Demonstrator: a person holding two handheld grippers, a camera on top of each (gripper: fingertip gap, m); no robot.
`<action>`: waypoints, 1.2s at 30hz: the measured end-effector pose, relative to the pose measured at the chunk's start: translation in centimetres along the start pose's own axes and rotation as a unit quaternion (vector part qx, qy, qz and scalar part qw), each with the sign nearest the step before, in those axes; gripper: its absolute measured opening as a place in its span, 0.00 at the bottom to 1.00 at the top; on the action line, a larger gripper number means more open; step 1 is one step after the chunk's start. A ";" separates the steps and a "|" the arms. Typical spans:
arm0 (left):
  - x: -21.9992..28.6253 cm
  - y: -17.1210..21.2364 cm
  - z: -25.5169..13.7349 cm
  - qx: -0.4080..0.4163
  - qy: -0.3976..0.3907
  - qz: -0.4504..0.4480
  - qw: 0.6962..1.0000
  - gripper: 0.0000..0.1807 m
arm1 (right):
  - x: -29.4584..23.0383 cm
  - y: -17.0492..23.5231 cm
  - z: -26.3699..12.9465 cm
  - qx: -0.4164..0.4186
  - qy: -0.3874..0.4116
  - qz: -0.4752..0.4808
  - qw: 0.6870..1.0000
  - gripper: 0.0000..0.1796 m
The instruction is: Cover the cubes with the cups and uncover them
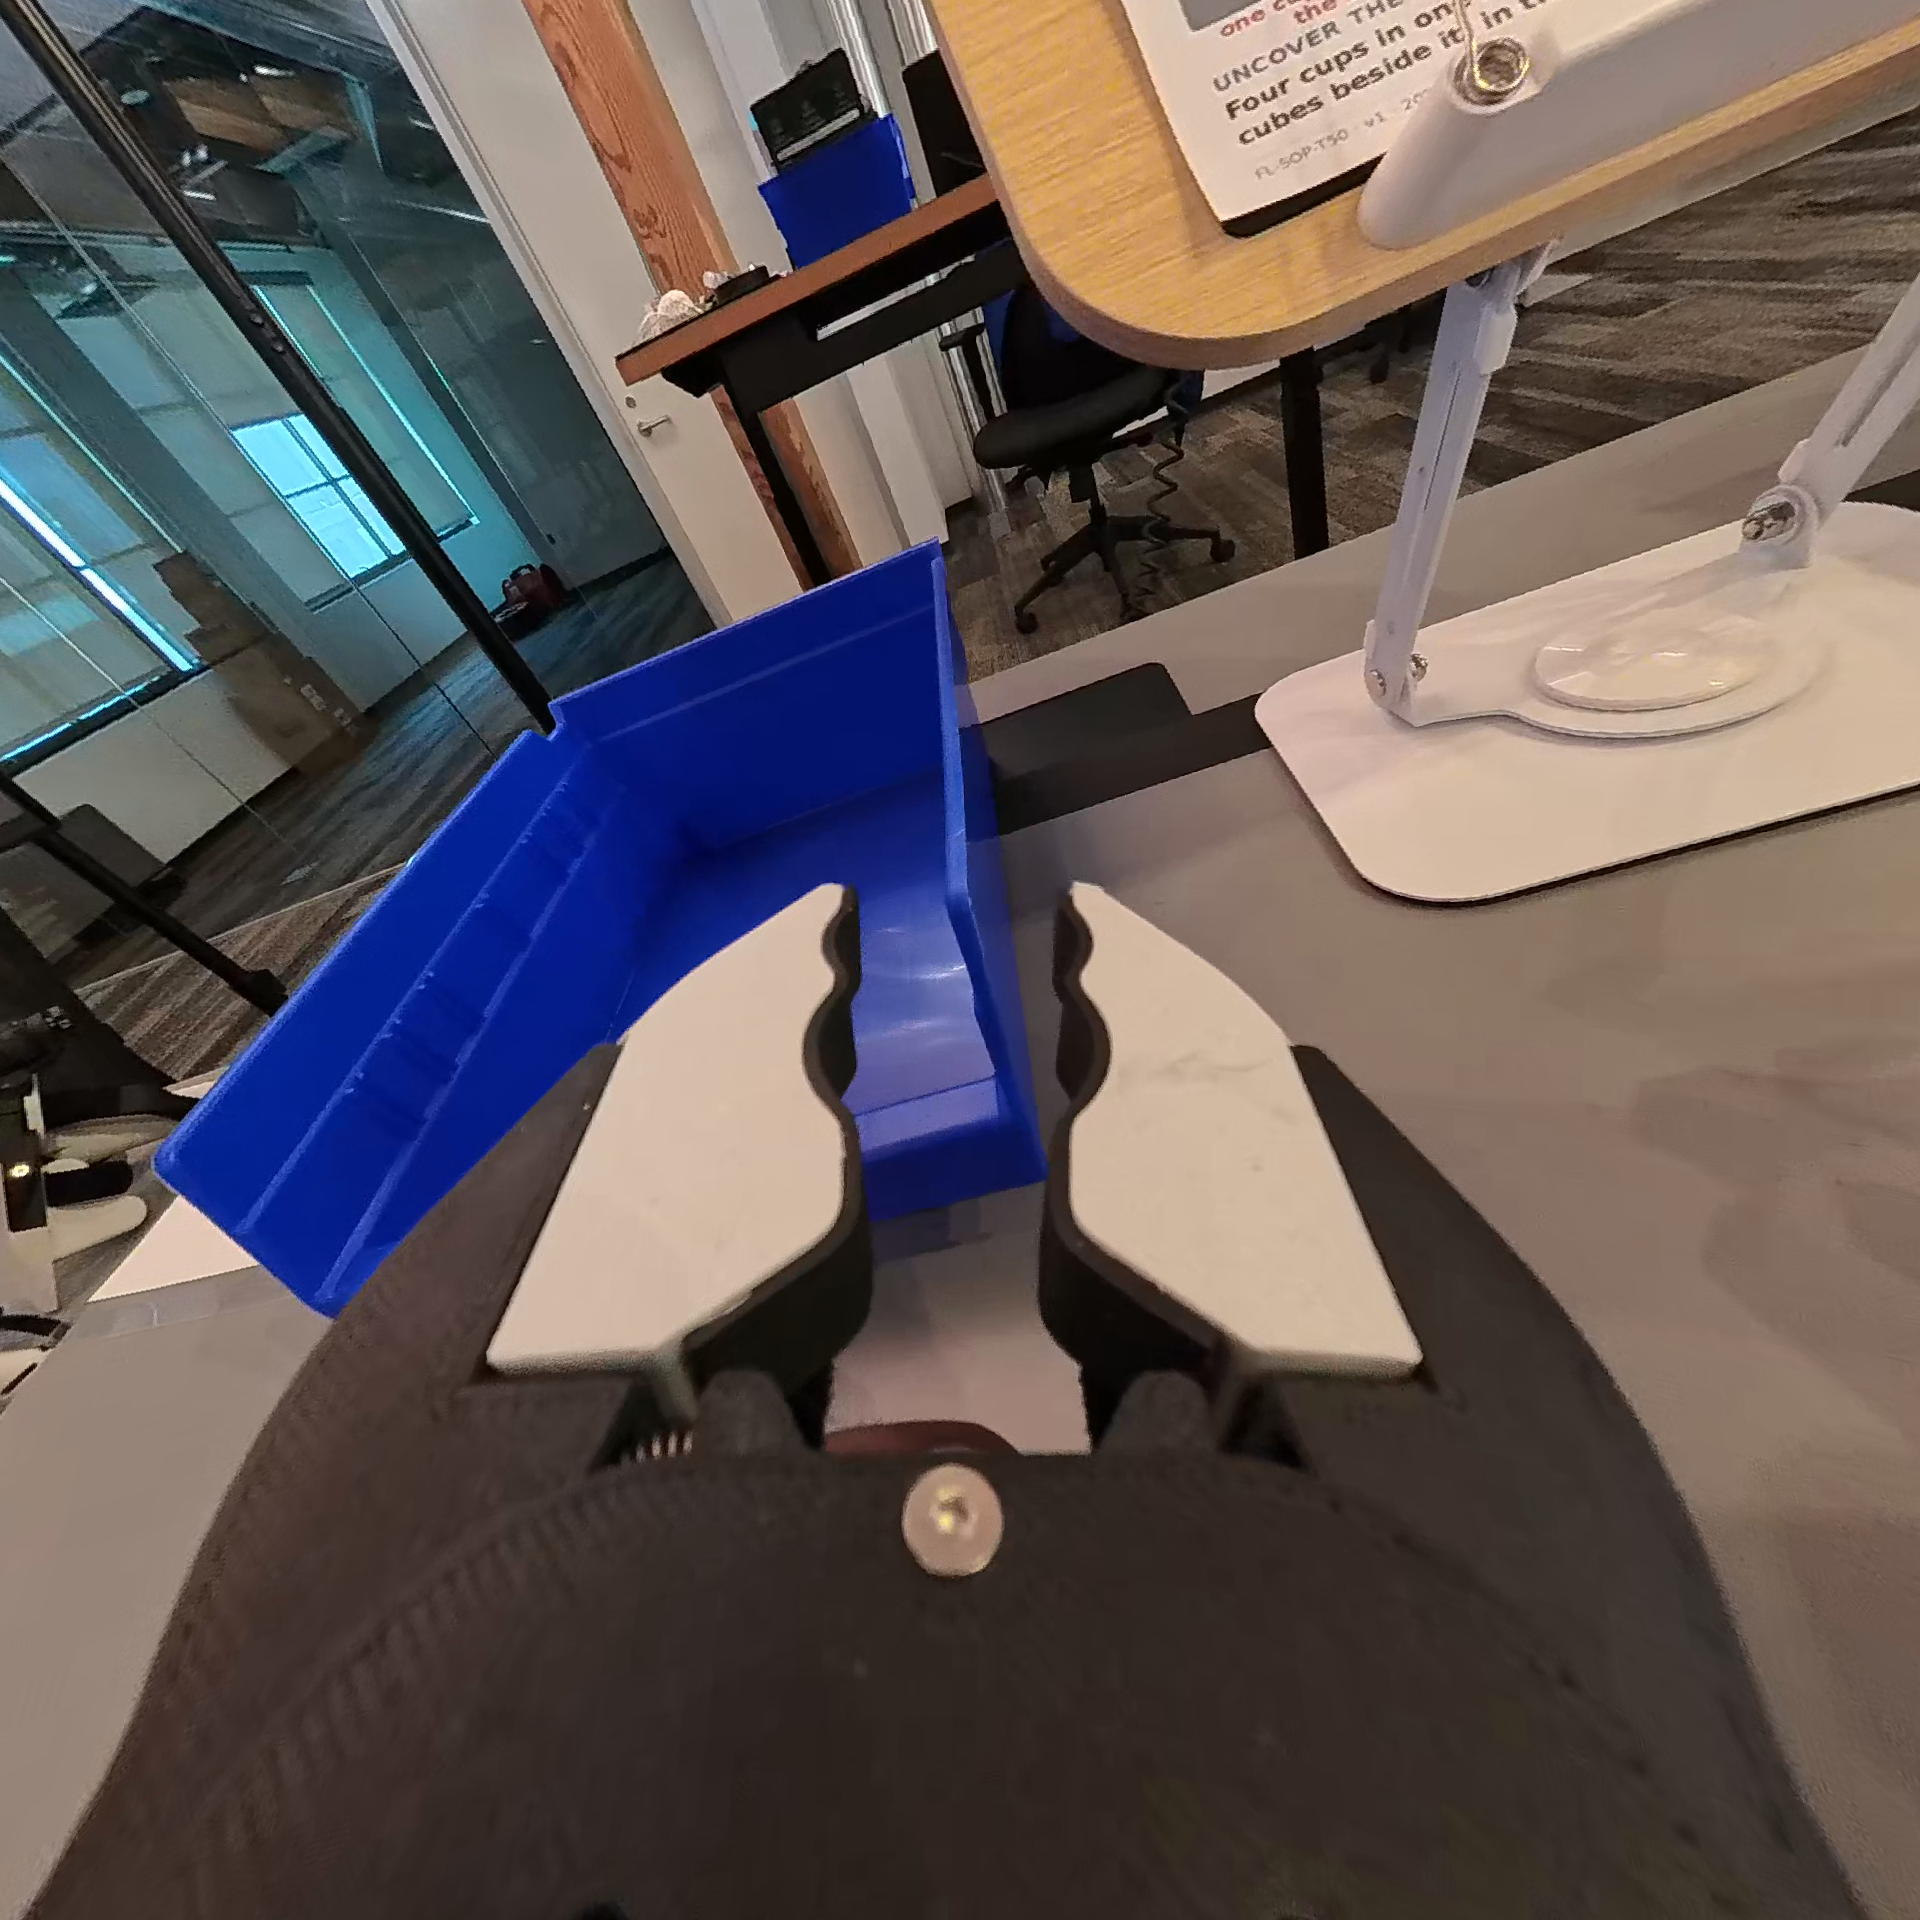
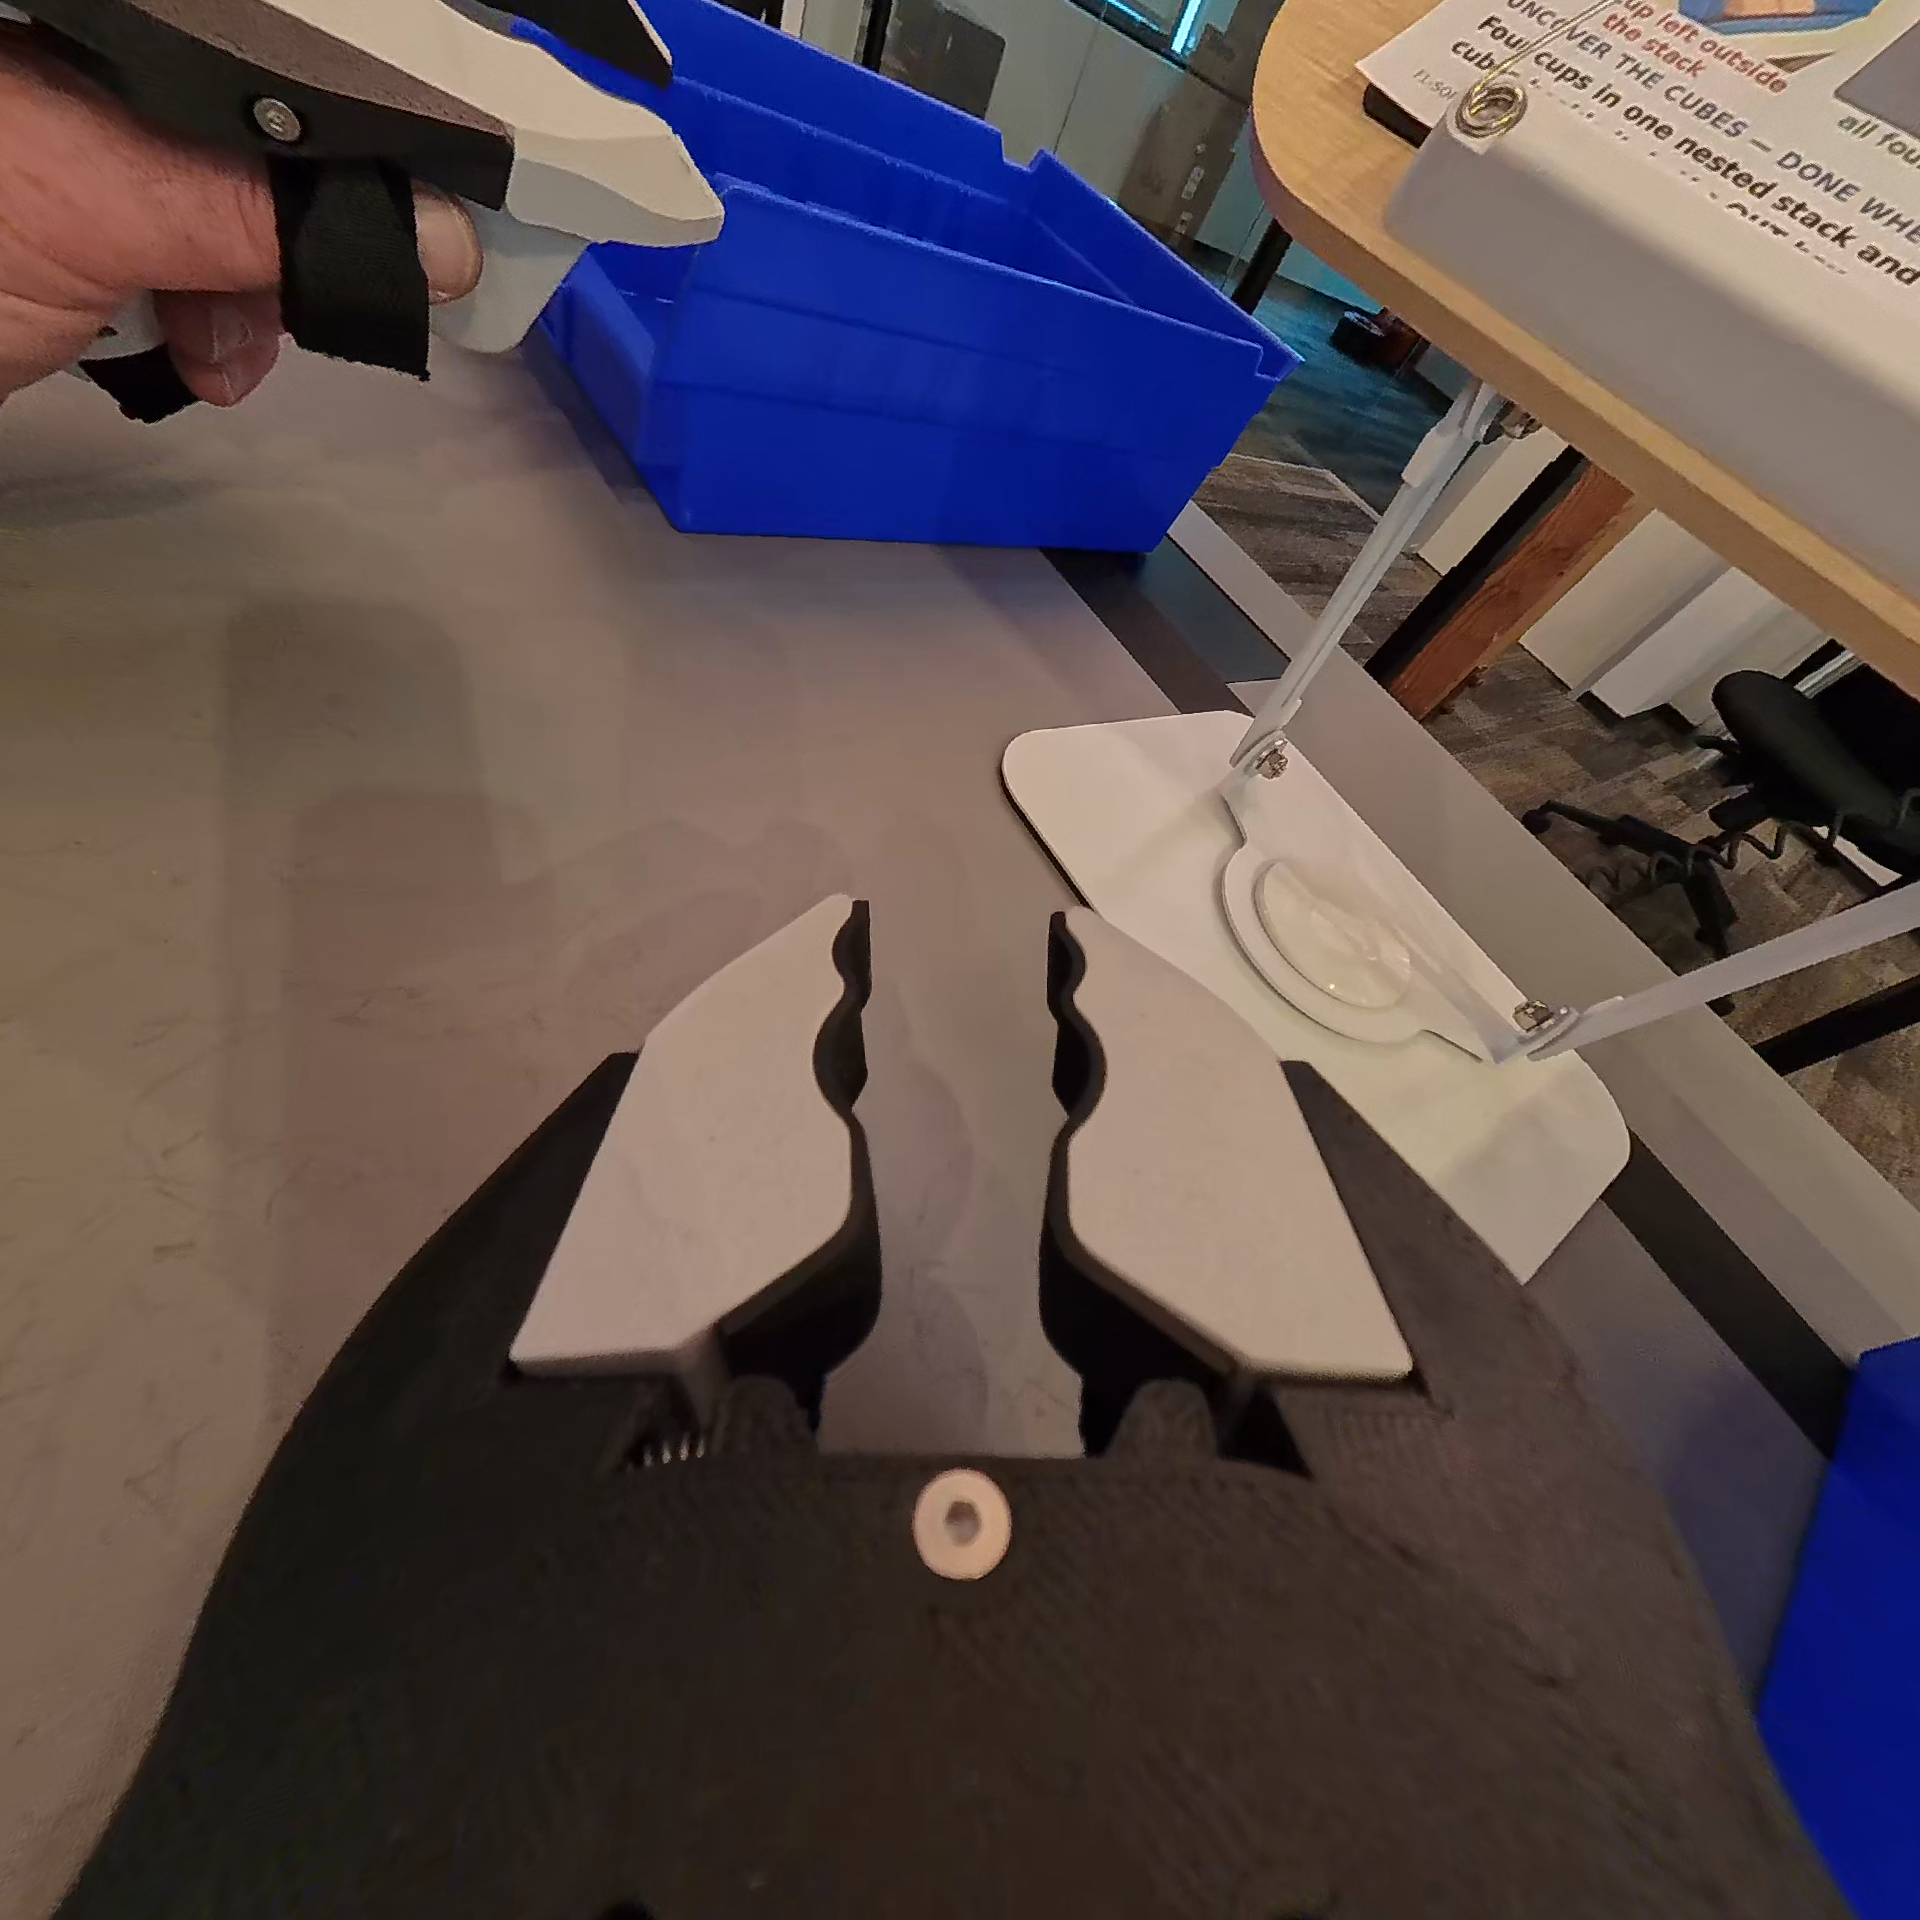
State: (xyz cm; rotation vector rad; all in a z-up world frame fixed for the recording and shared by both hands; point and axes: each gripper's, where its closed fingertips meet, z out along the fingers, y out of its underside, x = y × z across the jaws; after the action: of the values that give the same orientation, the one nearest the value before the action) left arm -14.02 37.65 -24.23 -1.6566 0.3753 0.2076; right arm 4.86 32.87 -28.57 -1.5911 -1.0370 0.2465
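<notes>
The left gripper [image 1: 958, 914] hung over the blue bin [image 1: 582, 914], fingers a little apart, holding nothing. At the lower middle, the right gripper [image 2: 958, 920] did too, over the bare table [image 2: 312, 831]. No cups or cubes showed, so I could not tell how much was done.

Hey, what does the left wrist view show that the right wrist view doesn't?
Only the left wrist view looks down into the blue bin, whose visible floor holds no cups or cubes, and past it to glass walls. Only the right wrist view shows the left gripper from outside, held in a person's hand, and a second blue bin's corner. Both show the grey table, white stand base and open jaws holding nothing.
</notes>
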 end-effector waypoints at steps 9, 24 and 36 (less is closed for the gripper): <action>-0.3 0.1 0.0 -0.002 -0.004 -0.008 1.000 0.22 | -0.1 0.0 0.0 -0.001 -0.001 -0.003 1.000 0.19; -0.4 0.1 0.0 -0.003 -0.004 -0.013 1.000 0.23 | 0.0 0.0 0.1 -0.001 0.000 -0.006 1.000 0.19; -0.3 0.1 0.0 -0.004 -0.002 -0.013 1.000 0.24 | 0.0 0.0 0.1 -0.001 0.000 -0.008 1.000 0.19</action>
State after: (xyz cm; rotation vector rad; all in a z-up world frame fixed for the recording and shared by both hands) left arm -14.32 37.72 -24.27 -1.6667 0.3504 0.1938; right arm 4.76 32.95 -28.65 -1.5838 -1.0511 0.2345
